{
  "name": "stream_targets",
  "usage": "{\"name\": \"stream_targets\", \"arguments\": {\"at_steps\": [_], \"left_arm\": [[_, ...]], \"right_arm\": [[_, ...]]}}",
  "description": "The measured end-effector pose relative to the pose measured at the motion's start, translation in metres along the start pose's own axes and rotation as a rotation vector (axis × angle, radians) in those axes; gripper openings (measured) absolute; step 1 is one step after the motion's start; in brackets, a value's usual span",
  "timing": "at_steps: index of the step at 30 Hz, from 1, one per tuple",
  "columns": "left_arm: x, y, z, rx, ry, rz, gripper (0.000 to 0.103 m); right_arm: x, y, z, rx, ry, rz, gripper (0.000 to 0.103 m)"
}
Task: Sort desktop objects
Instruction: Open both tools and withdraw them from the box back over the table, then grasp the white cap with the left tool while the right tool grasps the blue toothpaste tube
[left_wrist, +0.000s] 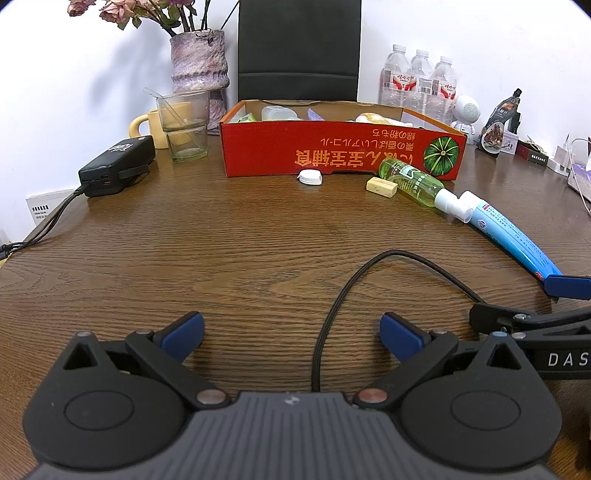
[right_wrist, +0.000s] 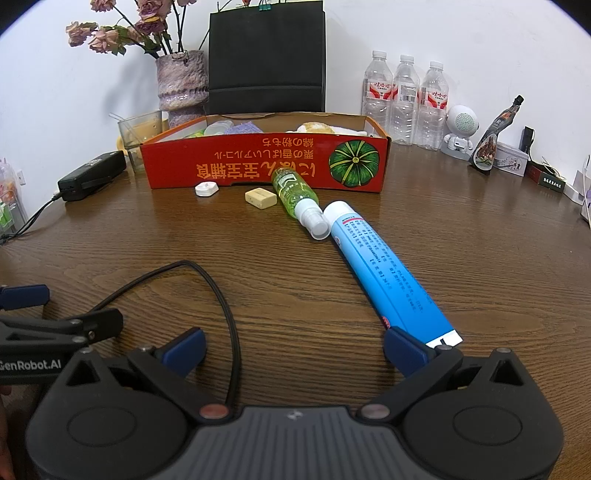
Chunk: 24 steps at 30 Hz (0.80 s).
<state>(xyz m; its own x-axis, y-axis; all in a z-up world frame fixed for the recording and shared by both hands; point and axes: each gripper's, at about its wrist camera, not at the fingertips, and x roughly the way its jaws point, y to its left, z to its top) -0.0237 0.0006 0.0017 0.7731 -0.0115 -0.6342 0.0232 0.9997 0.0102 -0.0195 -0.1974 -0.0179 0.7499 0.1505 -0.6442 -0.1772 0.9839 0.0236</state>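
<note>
Red cardboard box (left_wrist: 332, 155) at the far middle of the wood-grain table (left_wrist: 184, 240), partly filled: held a pale plastic tub (left_wrist: 275, 112), something purple, something green and a bread-like lump (left_wrist: 373, 118). Outside it, just in front of its near wall, lay four loose things: a small white disc (left_wrist: 309, 176), a beige block (left_wrist: 381, 186), a green spray bottle (left_wrist: 413, 181) on its side with its white cap touching the cap of a blue tube (left_wrist: 513, 236), the tube running near and right from there. Judged roughly mid-way, then: some things boxed, those four left on the table. Left tool (left_wrist: 291, 332) hovered low at the near edge, spread wide, gripping nothing. Right tool (right_wrist: 293, 349) likewise spread and empty, its right-hand blue pad (right_wrist: 404, 350) just against the tube's flat near end, the tube not between the pads. Looped over the table between them, a black cable (left_wrist: 332, 295). As for writing: orange East Asian characters upside down on the box beside a green pumpkin picture (right_wrist: 354, 158); "GenRobot.AI" on the left tool's side, "DAS" on the right one's; a red oval on the tube's near end, seemingly "OTC"; tube print and the red-and-white water bottle labels (right_wrist: 404, 92) too small to read.
</note>
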Motion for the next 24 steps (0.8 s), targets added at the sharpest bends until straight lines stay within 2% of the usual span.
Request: {"name": "stream_targets", "arguments": {"at_steps": [8, 10, 12, 15, 17, 18, 19, 24], "left_arm": [[-0.001, 0.001, 0.000, -0.001, -0.004, -0.010, 0.103], [-0.006, 0.004, 0.005, 0.010, -0.037, -0.015, 0.103], [-0.009, 0.005, 0.018, 0.040, -0.087, -0.029, 0.103], [0.009, 0.010, 0.057, 0.063, -0.112, -0.069, 0.103], [0.030, 0.012, 0.084, 0.068, -0.131, -0.094, 0.090], [0.043, 0.013, 0.096, 0.074, -0.131, -0.117, 0.088], [0.058, 0.012, 0.106, 0.085, -0.114, -0.143, 0.088], [0.114, 0.005, 0.131, 0.134, -0.025, -0.162, 0.067]], "right_arm": [[-0.002, 0.000, -0.001, -0.008, -0.001, 0.006, 0.103], [-0.009, -0.002, 0.000, -0.021, -0.015, -0.010, 0.103], [-0.020, -0.007, 0.005, -0.025, -0.085, -0.031, 0.103], [-0.021, -0.017, 0.028, -0.097, -0.160, -0.046, 0.101], [-0.011, -0.025, 0.041, -0.135, -0.164, -0.046, 0.090], [-0.003, -0.029, 0.046, -0.146, -0.149, -0.045, 0.071], [0.005, -0.033, 0.051, -0.157, -0.135, -0.044, 0.059], [0.039, -0.053, 0.071, -0.202, -0.072, -0.025, 0.058]]}}
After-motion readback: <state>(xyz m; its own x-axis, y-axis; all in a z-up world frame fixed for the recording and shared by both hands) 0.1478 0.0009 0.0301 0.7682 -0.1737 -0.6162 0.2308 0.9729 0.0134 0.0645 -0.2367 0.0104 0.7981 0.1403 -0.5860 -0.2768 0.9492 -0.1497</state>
